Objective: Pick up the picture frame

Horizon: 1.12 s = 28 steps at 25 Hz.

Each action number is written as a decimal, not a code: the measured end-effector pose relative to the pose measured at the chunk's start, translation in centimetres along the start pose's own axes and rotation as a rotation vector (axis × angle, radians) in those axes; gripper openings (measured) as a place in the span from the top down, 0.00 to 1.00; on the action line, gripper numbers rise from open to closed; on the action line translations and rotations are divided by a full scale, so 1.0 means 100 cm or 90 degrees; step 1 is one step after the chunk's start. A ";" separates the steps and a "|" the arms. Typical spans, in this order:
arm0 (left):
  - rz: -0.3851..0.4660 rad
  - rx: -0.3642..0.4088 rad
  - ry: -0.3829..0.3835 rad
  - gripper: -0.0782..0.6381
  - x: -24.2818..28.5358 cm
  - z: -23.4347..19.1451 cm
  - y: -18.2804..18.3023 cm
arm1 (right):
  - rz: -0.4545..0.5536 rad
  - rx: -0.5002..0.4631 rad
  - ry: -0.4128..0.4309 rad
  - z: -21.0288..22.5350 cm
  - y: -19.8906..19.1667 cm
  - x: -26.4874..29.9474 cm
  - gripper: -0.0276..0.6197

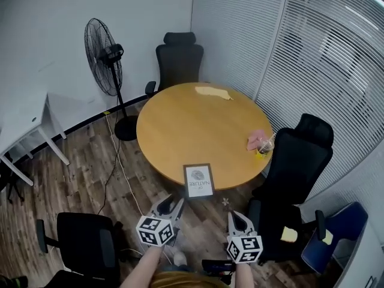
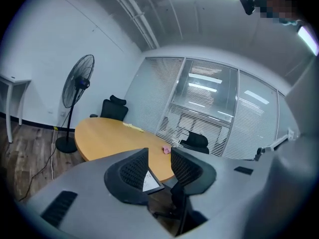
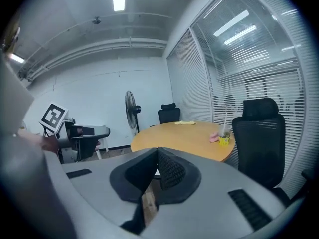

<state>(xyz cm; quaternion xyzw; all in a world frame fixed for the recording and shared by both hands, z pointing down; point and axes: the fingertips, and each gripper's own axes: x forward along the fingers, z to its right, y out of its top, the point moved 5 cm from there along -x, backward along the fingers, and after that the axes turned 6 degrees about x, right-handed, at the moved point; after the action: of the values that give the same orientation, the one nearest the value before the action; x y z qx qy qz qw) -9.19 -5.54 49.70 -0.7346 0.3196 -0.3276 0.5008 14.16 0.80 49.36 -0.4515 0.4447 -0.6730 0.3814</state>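
The picture frame point(image 1: 198, 180) lies flat near the near edge of the round wooden table point(image 1: 180, 131); it has a dark border and a white print. Both grippers hover over the floor, short of the table. My left gripper point(image 1: 174, 204) is just below and left of the frame, jaws open with nothing between them. In the left gripper view the frame point(image 2: 150, 181) shows through the gap of that gripper point(image 2: 159, 159). My right gripper point(image 1: 237, 216) is below and right of the frame. Its jaw tips meet in the right gripper view point(image 3: 157, 153), empty.
A pink item and a yellow cup with a straw point(image 1: 260, 143) sit at the table's right edge, a yellow cloth point(image 1: 213, 92) at the far side. Black office chairs stand at the far side point(image 1: 179, 59), right point(image 1: 300, 155) and near left point(image 1: 90, 239). A standing fan point(image 1: 103, 56) stands at the left.
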 end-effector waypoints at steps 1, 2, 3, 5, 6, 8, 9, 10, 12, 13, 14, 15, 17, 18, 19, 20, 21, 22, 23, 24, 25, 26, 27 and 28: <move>-0.004 -0.005 -0.004 0.68 0.006 -0.004 0.000 | 0.000 0.004 -0.009 0.004 0.001 0.002 0.94; -0.008 -0.010 -0.008 0.68 0.010 -0.007 -0.001 | 0.000 0.012 -0.016 0.007 0.001 0.002 0.94; -0.012 -0.014 -0.011 0.68 0.015 -0.009 -0.002 | -0.002 0.021 -0.021 0.010 0.000 0.004 0.94; -0.023 -0.010 -0.015 0.68 0.024 -0.012 -0.003 | -0.008 0.027 -0.029 0.015 -0.002 0.010 0.94; -0.029 -0.003 -0.017 0.68 0.029 -0.013 -0.004 | -0.013 0.026 -0.033 0.016 -0.001 0.013 0.94; -0.042 0.010 -0.015 0.68 0.038 -0.015 -0.007 | -0.022 0.026 -0.034 0.019 -0.001 0.022 0.94; -0.047 0.011 -0.012 0.68 0.041 -0.017 -0.009 | -0.026 0.025 -0.030 0.020 -0.002 0.028 0.94; -0.051 0.010 -0.008 0.68 0.044 -0.021 -0.011 | -0.031 0.022 -0.026 0.020 -0.003 0.033 0.94; -0.059 0.005 0.000 0.68 0.051 -0.027 -0.015 | -0.041 0.016 -0.016 0.021 -0.007 0.045 0.94; -0.063 0.003 0.003 0.68 0.055 -0.030 -0.017 | -0.044 0.016 -0.013 0.023 -0.008 0.050 0.94; -0.066 0.000 0.006 0.68 0.059 -0.032 -0.018 | -0.048 0.016 -0.011 0.025 -0.008 0.055 0.94; -0.068 -0.005 0.010 0.68 0.063 -0.034 -0.019 | -0.051 0.016 -0.009 0.027 -0.008 0.058 0.94; -0.073 -0.011 0.019 0.68 0.069 -0.038 -0.022 | -0.060 0.016 -0.004 0.029 -0.010 0.064 0.94; -0.078 -0.011 0.022 0.68 0.072 -0.040 -0.025 | -0.064 0.016 -0.004 0.031 -0.011 0.066 0.94; -0.085 -0.010 0.023 0.68 0.076 -0.040 -0.028 | -0.068 0.018 -0.005 0.035 -0.012 0.068 0.94; -0.091 -0.011 0.025 0.68 0.079 -0.041 -0.031 | -0.073 0.022 -0.007 0.038 -0.014 0.070 0.94; -0.098 -0.014 0.027 0.68 0.081 -0.042 -0.035 | -0.078 0.026 -0.009 0.042 -0.016 0.072 0.94; -0.105 -0.018 0.031 0.68 0.082 -0.044 -0.039 | -0.082 0.029 -0.009 0.044 -0.018 0.073 0.94; -0.112 -0.022 0.035 0.68 0.084 -0.046 -0.044 | -0.085 0.031 -0.007 0.045 -0.020 0.075 0.94; -0.120 -0.025 0.039 0.68 0.086 -0.049 -0.049 | -0.088 0.036 -0.003 0.047 -0.022 0.077 0.94; -0.128 -0.028 0.042 0.68 0.088 -0.051 -0.054 | -0.091 0.042 0.002 0.049 -0.024 0.079 0.94; -0.136 -0.032 0.046 0.68 0.091 -0.054 -0.058 | -0.094 0.049 0.006 0.051 -0.027 0.081 0.94; -0.144 -0.034 0.048 0.68 0.093 -0.056 -0.062 | -0.099 0.052 0.009 0.052 -0.029 0.084 0.94; -0.151 -0.036 0.051 0.68 0.095 -0.059 -0.067 | -0.106 0.051 0.011 0.053 -0.032 0.086 0.94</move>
<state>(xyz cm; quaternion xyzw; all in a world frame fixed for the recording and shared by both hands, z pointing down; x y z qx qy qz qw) -7.48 -14.27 59.22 -0.7674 0.2597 -0.4046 0.4242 16.26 -7.39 55.76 -0.4655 0.3815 -0.7234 0.3383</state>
